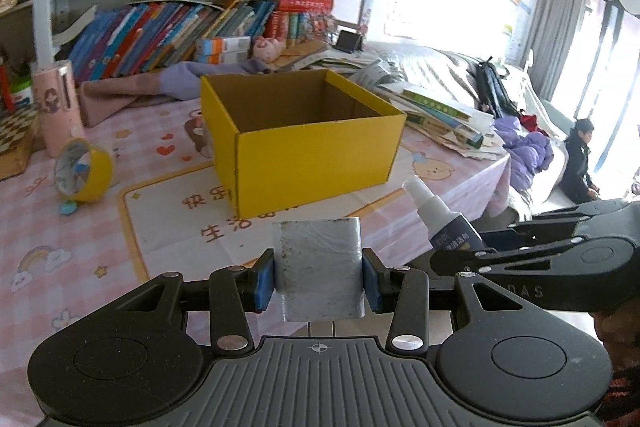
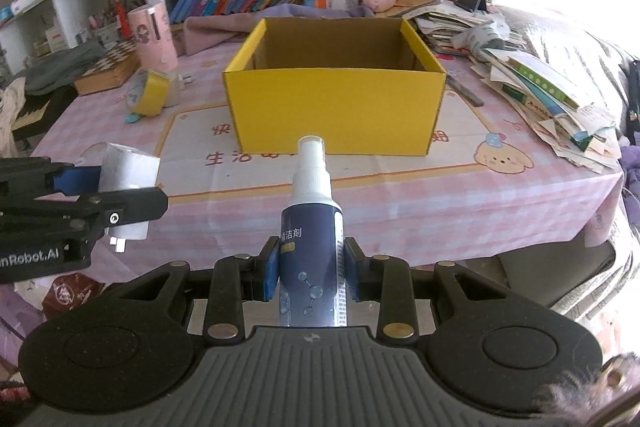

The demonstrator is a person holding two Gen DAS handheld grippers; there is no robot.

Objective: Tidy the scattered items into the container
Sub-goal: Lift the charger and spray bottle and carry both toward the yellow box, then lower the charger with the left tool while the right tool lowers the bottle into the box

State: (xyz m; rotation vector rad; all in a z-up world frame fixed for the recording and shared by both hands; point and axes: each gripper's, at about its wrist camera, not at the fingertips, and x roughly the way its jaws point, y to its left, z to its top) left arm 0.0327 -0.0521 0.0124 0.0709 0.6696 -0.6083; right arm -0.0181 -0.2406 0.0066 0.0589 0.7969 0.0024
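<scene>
Box: yellow box [image 2: 335,107] sits open on the pink table [image 2: 440,195], in front of both grippers. Its inside looks bare from here, but the floor is partly hidden.
Left gripper: left gripper [image 1: 318,281] is closed tight on a grey block [image 1: 318,267]. The blue pads [image 1: 264,283] press on both sides of it. In the right view, small metal prongs stick out under the block, so it may be a plug.
Right gripper: right gripper [image 2: 312,269] is closed tight on a spray bottle [image 2: 312,223]. The bottle stands up, white top pointing at the box.
Where they are: both things are up in the air, near the table's front edge, not over the box yet.
Step now: carrying both things to the box.
Next move: I think each one must go forward and up over the box wall, then the fingers let go inside.
Take care: the two grippers are close side by side, so they could bump.
Left to do: a yellow tape roll [image 2: 150,93] lies on the table, left of the box.
</scene>
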